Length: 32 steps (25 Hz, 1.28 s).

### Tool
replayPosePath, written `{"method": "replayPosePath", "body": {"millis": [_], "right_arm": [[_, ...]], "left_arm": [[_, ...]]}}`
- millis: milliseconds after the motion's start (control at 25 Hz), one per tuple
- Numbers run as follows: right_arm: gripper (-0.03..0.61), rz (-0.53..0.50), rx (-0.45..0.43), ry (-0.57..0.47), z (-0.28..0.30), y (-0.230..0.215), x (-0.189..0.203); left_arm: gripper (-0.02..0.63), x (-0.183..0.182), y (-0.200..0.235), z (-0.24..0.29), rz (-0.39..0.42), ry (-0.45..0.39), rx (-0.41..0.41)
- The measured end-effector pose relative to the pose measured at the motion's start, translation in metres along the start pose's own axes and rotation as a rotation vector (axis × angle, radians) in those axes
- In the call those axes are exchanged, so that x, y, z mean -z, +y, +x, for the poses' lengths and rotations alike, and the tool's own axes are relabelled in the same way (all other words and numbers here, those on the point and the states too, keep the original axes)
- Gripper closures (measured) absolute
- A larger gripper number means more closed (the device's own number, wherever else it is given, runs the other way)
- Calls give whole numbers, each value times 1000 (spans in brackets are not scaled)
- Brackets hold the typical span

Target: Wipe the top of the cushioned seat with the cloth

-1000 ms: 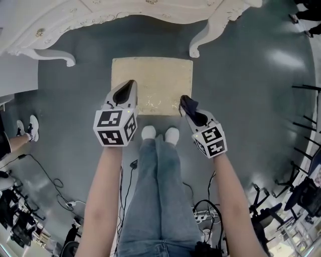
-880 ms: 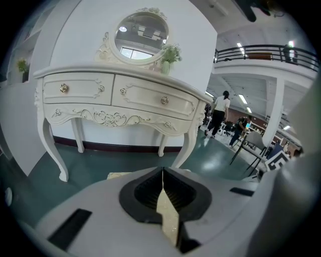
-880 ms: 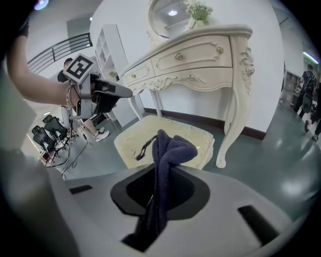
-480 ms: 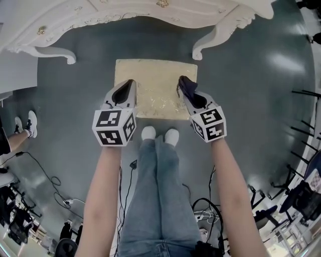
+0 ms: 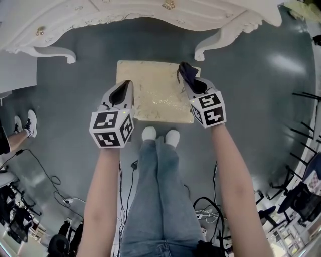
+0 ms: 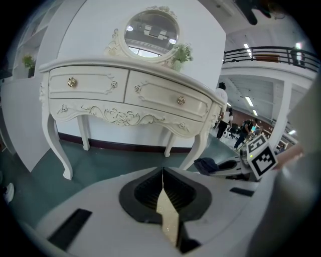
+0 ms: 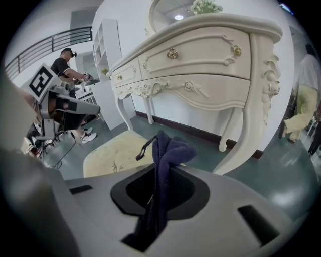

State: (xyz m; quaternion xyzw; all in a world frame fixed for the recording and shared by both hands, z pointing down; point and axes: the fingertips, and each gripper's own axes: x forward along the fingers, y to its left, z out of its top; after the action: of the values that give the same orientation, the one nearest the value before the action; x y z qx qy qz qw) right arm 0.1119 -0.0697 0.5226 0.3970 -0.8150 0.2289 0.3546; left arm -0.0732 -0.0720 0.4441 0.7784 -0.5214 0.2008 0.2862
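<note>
The cushioned seat (image 5: 153, 85) is a cream square with a faint pattern, on the floor just ahead of the person's feet; it also shows in the right gripper view as a pale seat (image 7: 118, 153). My right gripper (image 5: 186, 75) is shut on a dark blue cloth (image 7: 163, 165), which sticks out past the jaws above the seat's far right corner. The cloth (image 5: 186, 73) bunches at the tip. My left gripper (image 5: 122, 92) hovers over the seat's left edge, jaws shut with nothing between them; only a sliver of the seat shows through the slit in the left gripper view.
A white carved dressing table (image 5: 125, 15) stands just beyond the seat, its curved legs (image 5: 218, 42) near the seat's far corners. The table (image 6: 130, 95) carries a round mirror (image 6: 150, 31). Cables (image 5: 50, 185) trail on the grey floor behind. Another person's shoes (image 5: 27, 125) are at left.
My right gripper has carried the cloth forward from the seat's near right edge to its far right corner. The left gripper has stayed over the left edge.
</note>
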Motion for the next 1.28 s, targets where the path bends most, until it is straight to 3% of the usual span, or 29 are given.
{"method": "replayPosePath", "body": {"millis": [480, 800, 1040, 1280], "right_arm": [[541, -66, 66, 93, 42, -33, -12], [541, -68, 84, 148, 63, -27, -5], [541, -29, 38, 175, 72, -26, -1], [541, -112, -48, 225, 72, -20, 1]], "left_arm": [[609, 2, 15, 10, -6, 17, -16], [609, 9, 25, 9, -13, 32, -28], [609, 11, 35, 7, -26, 30, -40], [609, 11, 34, 6, -35, 23, -35]]}}
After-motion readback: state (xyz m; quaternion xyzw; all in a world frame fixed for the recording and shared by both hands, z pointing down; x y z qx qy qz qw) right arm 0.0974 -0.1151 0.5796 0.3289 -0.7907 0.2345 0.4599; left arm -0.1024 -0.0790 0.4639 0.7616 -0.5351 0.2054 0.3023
